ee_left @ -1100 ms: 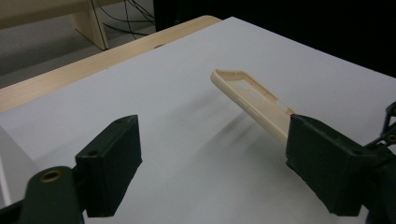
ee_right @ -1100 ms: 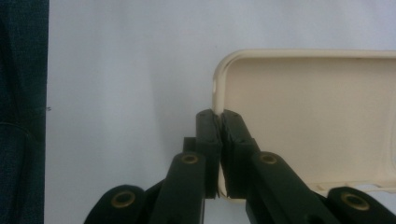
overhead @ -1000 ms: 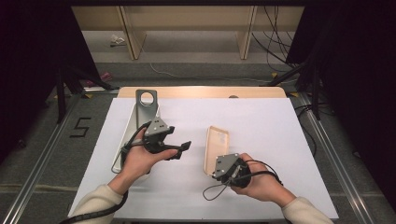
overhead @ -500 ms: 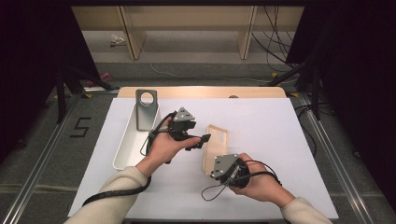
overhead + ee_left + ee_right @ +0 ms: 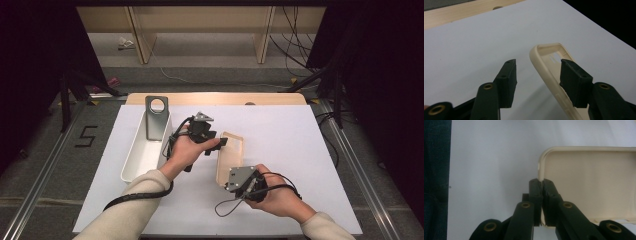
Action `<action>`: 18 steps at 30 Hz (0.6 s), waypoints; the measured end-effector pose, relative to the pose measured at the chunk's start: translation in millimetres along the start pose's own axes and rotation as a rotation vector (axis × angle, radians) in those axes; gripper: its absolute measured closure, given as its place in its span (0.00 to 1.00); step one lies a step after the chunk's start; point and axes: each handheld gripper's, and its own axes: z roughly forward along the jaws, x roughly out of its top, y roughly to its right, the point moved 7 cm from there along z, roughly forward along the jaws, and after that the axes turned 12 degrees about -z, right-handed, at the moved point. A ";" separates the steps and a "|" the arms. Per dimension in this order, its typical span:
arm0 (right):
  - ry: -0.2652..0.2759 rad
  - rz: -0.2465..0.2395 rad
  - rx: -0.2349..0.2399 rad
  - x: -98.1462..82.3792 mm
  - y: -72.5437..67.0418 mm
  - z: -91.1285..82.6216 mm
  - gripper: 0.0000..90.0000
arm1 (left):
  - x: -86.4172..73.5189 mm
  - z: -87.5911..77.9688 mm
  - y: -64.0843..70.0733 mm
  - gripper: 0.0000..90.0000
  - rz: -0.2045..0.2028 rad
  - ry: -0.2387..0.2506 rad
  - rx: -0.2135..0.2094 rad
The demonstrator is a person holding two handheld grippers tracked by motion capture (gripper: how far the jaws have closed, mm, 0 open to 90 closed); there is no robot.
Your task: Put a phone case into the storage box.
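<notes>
A cream phone case (image 5: 232, 152) lies tilted on the white table, its near end raised. My right gripper (image 5: 226, 185) is shut on the rim at the case's near corner; in the right gripper view the jaws (image 5: 541, 182) pinch the rim of the case (image 5: 586, 177). My left gripper (image 5: 219, 145) is at the case's far left edge. In the left gripper view its jaws (image 5: 537, 72) have just been closing and straddle the rim of the case (image 5: 537, 53). A gap still shows between the left pad (image 5: 507, 77) and the rim.
A long white tray (image 5: 134, 162) lies left of the hands, with a grey metal bracket (image 5: 156, 117) with a round hole standing at its far end. A wooden strip (image 5: 215, 98) borders the table's far edge. Cables trail from both grippers.
My left hand has moved right from beside the tray to the case, and its jaws have narrowed around the case's rim. The right hand and the case have stayed put.
</notes>
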 end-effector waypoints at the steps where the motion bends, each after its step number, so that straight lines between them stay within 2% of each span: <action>1: 0.001 -0.005 -0.008 0.3 0.5 0.1 0.97 | 0.2 0.6 -0.3 0.56 -0.010 -0.004 -0.004; 9: -0.009 -0.011 -0.007 1.0 -1.7 0.1 0.97 | 0.8 2.7 -0.8 0.72 -0.055 -0.020 -0.003; 13: -0.018 -0.016 -0.006 0.8 -2.6 1.0 0.97 | 1.2 3.0 -0.3 0.76 -0.093 -0.021 -0.004; 18: -0.022 -0.031 -0.012 2.9 -4.3 2.0 0.97 | 1.3 2.2 1.1 0.79 -0.119 -0.023 -0.004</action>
